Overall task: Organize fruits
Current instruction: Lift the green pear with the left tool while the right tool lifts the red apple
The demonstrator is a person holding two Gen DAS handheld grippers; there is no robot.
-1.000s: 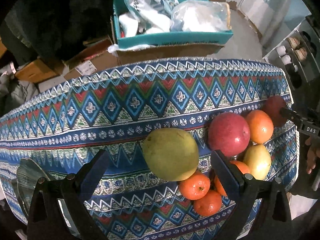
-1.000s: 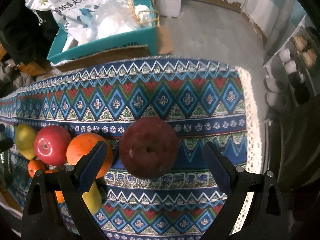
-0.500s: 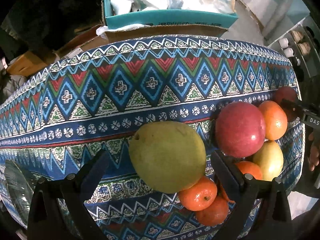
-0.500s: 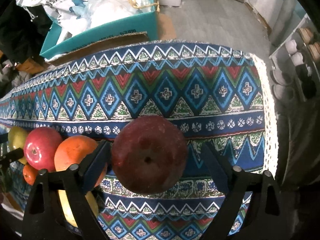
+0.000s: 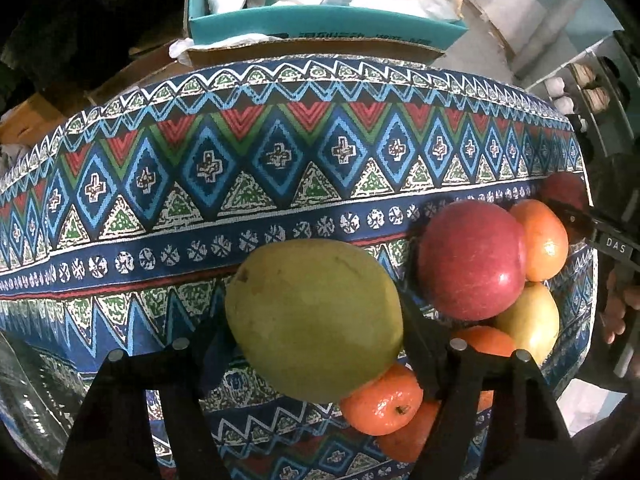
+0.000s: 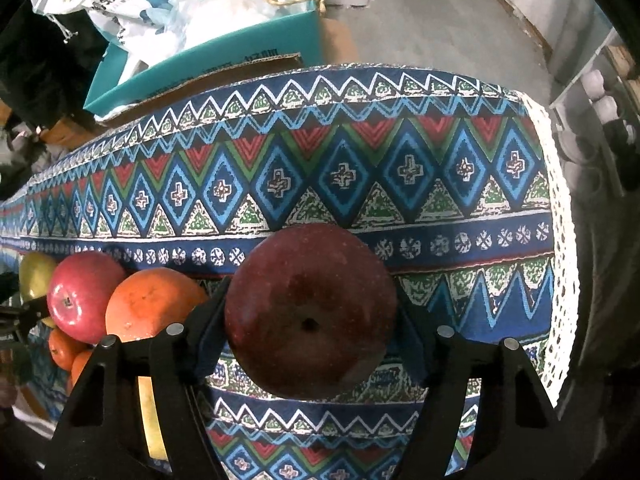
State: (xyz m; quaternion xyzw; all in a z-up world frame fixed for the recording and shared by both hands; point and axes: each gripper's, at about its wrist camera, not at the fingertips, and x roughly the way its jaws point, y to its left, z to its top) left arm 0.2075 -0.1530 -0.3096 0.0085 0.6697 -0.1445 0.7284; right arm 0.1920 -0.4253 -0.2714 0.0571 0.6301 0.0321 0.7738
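The right gripper [image 6: 310, 320] has just been closing, seemingly pressing both sides of the dark red apple [image 6: 310, 310] on the desk [image 6: 460, 184].

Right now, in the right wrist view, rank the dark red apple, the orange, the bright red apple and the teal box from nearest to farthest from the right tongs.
1. Dark red apple: between the right tongs, which have just been closing.
2. Orange: just left.
3. Bright red apple: farther left.
4. Teal box: beyond the table's far edge.
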